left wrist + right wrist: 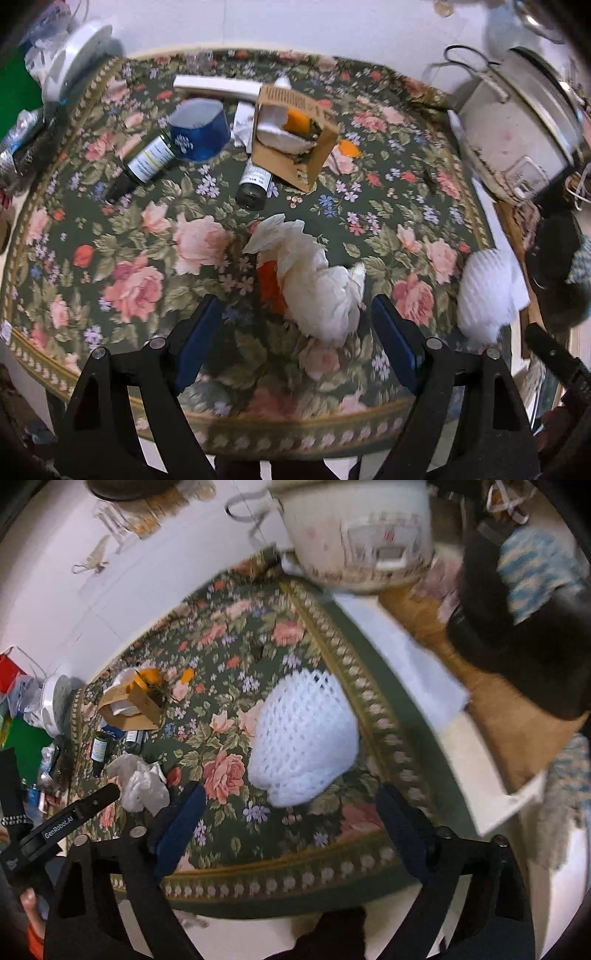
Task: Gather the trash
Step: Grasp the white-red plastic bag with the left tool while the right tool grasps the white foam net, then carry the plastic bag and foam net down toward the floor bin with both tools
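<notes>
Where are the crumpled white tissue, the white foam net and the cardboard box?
crumpled white tissue (314,280), left wrist view, middle of the wad.
white foam net (303,734), right wrist view, centre of the mesh.
cardboard box (317,155), left wrist view, its brown side wall.

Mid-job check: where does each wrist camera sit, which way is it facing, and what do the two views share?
Left wrist: on the left gripper, looking steeply down at the crumpled tissue on the floral tablecloth; its open fingers show, the right gripper's tip at the edge.
Right wrist: on the right gripper, angled down at the white foam net near the table edge; its open fingers show, and the left gripper beside it.
Shared: tissue, foam net, cardboard box, rice cooker.
</notes>
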The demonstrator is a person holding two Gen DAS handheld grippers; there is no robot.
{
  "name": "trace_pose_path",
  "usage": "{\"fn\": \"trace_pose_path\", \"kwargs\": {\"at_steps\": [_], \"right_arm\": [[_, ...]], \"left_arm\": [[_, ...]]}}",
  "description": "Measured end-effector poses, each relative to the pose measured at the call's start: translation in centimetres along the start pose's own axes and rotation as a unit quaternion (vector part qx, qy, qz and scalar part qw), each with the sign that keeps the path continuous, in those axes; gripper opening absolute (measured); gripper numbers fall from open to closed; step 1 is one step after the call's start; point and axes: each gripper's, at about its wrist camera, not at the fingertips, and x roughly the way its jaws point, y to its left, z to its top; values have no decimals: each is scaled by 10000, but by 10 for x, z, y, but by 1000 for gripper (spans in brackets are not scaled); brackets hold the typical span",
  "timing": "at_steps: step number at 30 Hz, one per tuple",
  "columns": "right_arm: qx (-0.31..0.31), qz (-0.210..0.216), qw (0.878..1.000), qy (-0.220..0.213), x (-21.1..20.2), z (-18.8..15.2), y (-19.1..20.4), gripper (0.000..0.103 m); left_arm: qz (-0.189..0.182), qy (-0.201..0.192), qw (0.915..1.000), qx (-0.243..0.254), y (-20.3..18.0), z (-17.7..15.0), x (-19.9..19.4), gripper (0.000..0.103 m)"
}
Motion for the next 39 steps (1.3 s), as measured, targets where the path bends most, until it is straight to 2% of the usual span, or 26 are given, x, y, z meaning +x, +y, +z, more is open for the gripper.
{"fn": "trace_pose_path", "kwargs": {"at_steps": [4,6,8,10,13,16,18,19,21,23,29,39], "right_arm": [[44,164,9991,399,31,7,-7,77],[69,279,9981,547,42,8,-9,65],[37,346,9973,642,50,9,-10,58],[16,351,9974,633,53,12,-12,55],[-93,390,9980,483,50,15,-12,45],[-236,428,9981,384,48,17,-10,32],[-298,425,9980,349,49,19,-9,28],[-323,425,9980,324,49,19,-8,27],[-377,412,9980,285,47,19,-7,22],[-423,395,9981,218,44,18,-4,18],[-573,390,9976,-94,23,14,8,17],[-766,485,9942,-579,-23,-17,58,16]], "left_arm": [[30,181,9996,-219,2,2,23,82],[-11,219,9994,-278,3,2,30,82],[-124,226,9991,-336,2,2,36,82],[-189,234,9989,-360,0,1,41,82],[-221,167,9990,-352,-3,0,44,81],[-293,141,9990,-297,-8,0,49,62],[-455,141,9983,-321,-13,2,50,43],[-469,115,9984,-306,-15,2,48,37],[-347,31,9993,-127,-20,1,44,32],[-214,-70,9997,71,-25,-1,39,30],[-252,-334,9989,234,-18,-12,10,25],[-419,-795,9956,262,32,-43,-67,25]]}}
